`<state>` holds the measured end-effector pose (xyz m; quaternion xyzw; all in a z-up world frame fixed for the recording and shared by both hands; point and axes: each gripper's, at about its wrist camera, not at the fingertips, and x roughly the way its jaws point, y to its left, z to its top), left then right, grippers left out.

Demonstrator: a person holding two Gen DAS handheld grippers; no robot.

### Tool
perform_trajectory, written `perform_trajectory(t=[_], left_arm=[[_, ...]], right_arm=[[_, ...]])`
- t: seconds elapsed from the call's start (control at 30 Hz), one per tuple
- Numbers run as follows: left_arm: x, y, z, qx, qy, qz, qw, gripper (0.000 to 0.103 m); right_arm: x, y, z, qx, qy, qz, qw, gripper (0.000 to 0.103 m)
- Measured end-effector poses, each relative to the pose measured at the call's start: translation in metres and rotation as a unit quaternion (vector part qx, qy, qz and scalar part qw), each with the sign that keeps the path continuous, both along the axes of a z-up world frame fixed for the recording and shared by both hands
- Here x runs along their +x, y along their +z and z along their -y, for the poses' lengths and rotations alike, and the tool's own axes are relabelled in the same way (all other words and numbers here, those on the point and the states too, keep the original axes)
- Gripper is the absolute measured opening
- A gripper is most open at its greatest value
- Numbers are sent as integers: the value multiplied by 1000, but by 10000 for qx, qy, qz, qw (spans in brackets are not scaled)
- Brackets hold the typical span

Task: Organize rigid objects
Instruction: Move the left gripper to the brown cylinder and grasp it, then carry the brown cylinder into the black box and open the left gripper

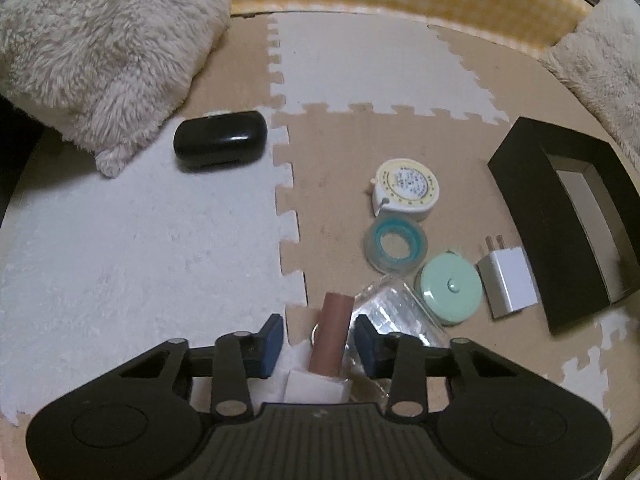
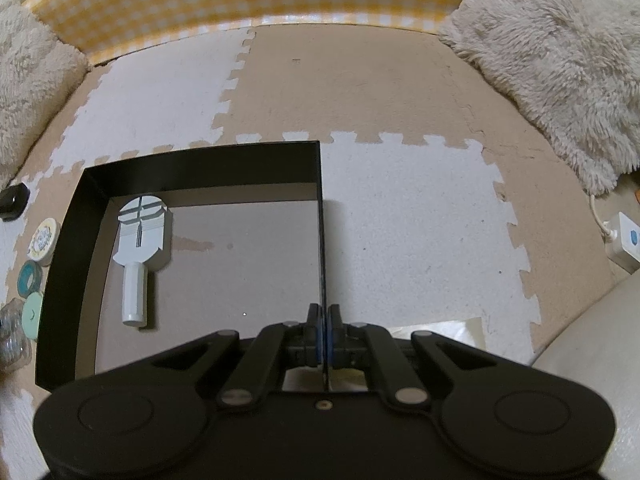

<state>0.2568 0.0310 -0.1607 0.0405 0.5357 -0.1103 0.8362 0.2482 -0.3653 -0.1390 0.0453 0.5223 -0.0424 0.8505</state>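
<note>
The reddish-brown cylindrical tube [image 1: 331,334] lies on the tan-and-white foam puzzle mat [image 1: 140,248], between the spread blue pads of the left gripper [image 1: 319,342], its long axis running straight ahead along the fingers, so closing should catch it across its width. The right gripper [image 2: 324,334] is pinched onto the near wall of the black open cardboard box [image 2: 200,168], steadying it; the left is clearly nearer the tube.

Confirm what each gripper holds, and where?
Right gripper is shut on the black open-top box's thin right side wall. Left gripper is open around the brown cylinder, not clamping.
</note>
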Motion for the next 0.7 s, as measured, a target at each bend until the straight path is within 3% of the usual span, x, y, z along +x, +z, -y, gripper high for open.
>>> perform_trajectory(t=[0.17,0.7], left_arm=[[1,1,5,-106,-78,7,9999,20],[-22,42,5,-20,187,616,9979,18]], right_arm=[[0,0,-1,-1,-1,-4,10000,3],[-1,2,1,67,-28,43,10000,3]])
